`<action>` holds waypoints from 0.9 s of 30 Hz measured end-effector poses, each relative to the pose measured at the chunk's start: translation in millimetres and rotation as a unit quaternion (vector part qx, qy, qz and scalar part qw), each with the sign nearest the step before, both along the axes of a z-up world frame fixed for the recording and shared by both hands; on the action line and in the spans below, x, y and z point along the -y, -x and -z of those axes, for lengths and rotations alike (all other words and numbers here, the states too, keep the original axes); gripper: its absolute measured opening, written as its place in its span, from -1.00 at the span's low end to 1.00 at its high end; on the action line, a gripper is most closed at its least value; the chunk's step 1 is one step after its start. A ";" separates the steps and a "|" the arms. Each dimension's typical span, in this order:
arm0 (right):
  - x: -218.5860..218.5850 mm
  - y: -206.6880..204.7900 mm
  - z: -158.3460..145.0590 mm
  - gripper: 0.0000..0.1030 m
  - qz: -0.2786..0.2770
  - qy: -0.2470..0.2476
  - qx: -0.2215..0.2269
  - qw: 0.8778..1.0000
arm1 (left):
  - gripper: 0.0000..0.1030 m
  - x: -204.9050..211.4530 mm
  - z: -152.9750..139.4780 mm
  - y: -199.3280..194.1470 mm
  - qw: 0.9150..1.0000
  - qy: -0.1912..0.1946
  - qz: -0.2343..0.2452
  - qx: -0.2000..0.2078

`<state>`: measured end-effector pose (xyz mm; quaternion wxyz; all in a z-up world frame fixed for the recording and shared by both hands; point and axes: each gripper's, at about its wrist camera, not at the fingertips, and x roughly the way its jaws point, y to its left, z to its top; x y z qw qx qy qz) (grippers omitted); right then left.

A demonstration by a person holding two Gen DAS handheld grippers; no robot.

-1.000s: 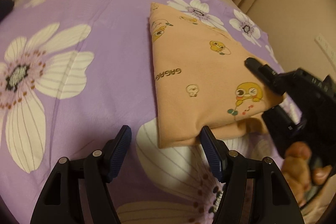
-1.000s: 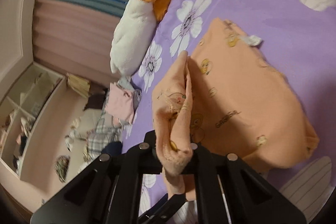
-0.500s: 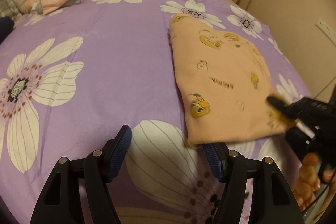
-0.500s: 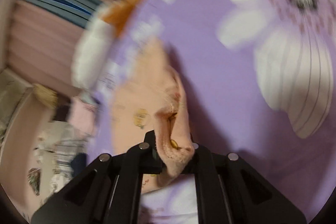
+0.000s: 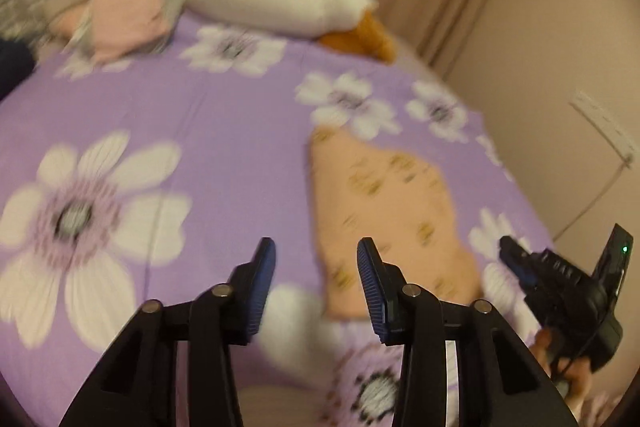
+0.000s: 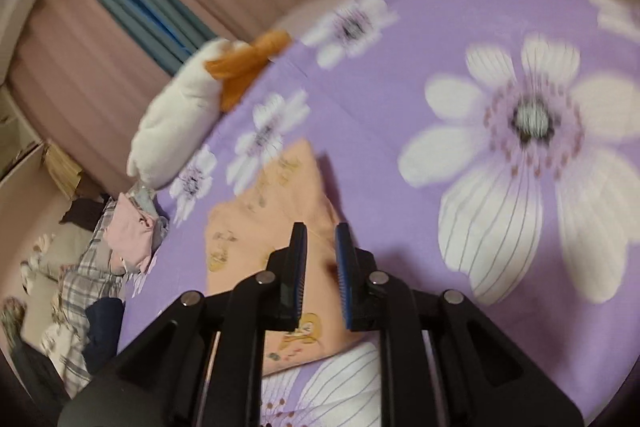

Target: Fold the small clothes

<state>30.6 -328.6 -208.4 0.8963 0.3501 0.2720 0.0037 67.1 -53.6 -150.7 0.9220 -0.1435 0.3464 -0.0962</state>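
A small folded orange garment with yellow cartoon prints (image 5: 384,211) lies flat on the purple flowered bedspread (image 5: 224,131). My left gripper (image 5: 316,267) is open and empty, above the bed just left of the garment's near edge. My right gripper (image 6: 321,255) is slightly open and empty, above the garment (image 6: 256,227). It also shows in the left wrist view (image 5: 516,263) at the garment's right side, held by a hand. Both views are motion-blurred.
A white and orange plush toy (image 5: 280,3) lies at the head of the bed. A pile of folded pink and plaid clothes (image 5: 120,11) sits at the far left corner, also seen in the right wrist view (image 6: 120,239). A wall (image 5: 560,75) runs along the bed's right side.
My right gripper let go of the garment's edge, which now lies flat and folded. Both grippers have lifted and pulled back from the garment.
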 end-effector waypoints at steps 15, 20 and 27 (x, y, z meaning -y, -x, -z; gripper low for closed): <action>-20.0 -33.4 23.4 -0.72 -0.096 0.014 -0.146 0.985 | -0.20 3.7 49.3 -11.9 0.993 0.027 0.041 -0.105; -43.3 -50.9 44.4 -0.80 -0.123 0.051 -0.206 0.970 | -0.20 2.9 74.7 -29.8 0.987 -0.011 0.018 -0.159; -42.6 -53.9 39.3 -0.70 -0.102 0.079 -0.201 0.971 | -0.20 0.2 70.8 -23.0 0.985 0.009 0.036 -0.167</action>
